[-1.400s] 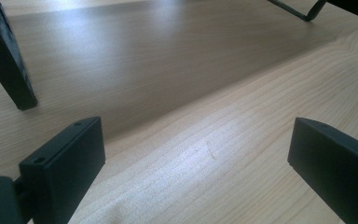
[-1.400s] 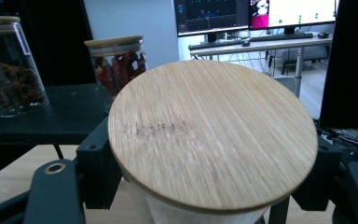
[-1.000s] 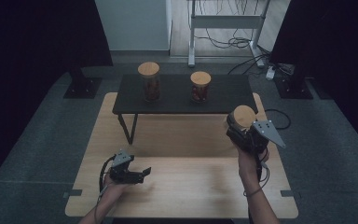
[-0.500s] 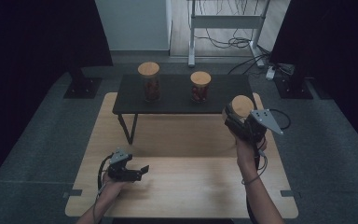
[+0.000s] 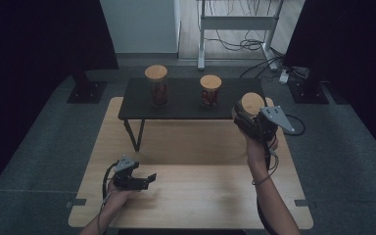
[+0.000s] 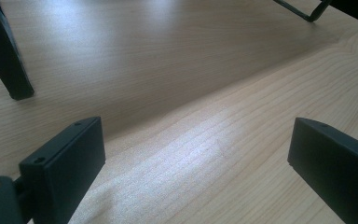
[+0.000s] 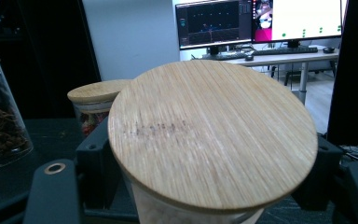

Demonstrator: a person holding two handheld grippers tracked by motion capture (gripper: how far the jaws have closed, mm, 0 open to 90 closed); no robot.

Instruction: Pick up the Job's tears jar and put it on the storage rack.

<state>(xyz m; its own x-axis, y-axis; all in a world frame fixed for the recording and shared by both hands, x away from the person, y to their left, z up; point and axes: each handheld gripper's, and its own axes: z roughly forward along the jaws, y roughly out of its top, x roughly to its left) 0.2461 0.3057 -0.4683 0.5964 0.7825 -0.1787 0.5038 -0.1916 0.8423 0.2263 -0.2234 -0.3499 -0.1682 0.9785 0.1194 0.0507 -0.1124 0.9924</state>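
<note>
One jar [image 5: 251, 104] upright, lid uppermost

On the black raised shelf [image 5: 186, 110] stand 2 glass jars with wooden lids: a taller jar [image 5: 156, 86] at 11 o'clock and a shorter jar [image 5: 210, 91] at 12. The shelf rests on a wooden table [image 5: 191, 196]. Monitors [image 7: 261, 21] glow at 1 o'clock.

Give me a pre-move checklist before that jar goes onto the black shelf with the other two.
1. Right gripper shut on the held jar: ok.
2. Bamboo lid seated on the held jar: ok.
3. Bare spot on the black shelf right of the short jar: ok.
4. Tall jar well aside: ok.
5. Left gripper open, low over the wooden table, out of the way: ok.
6. Jar's contents: cannot tell.
</note>
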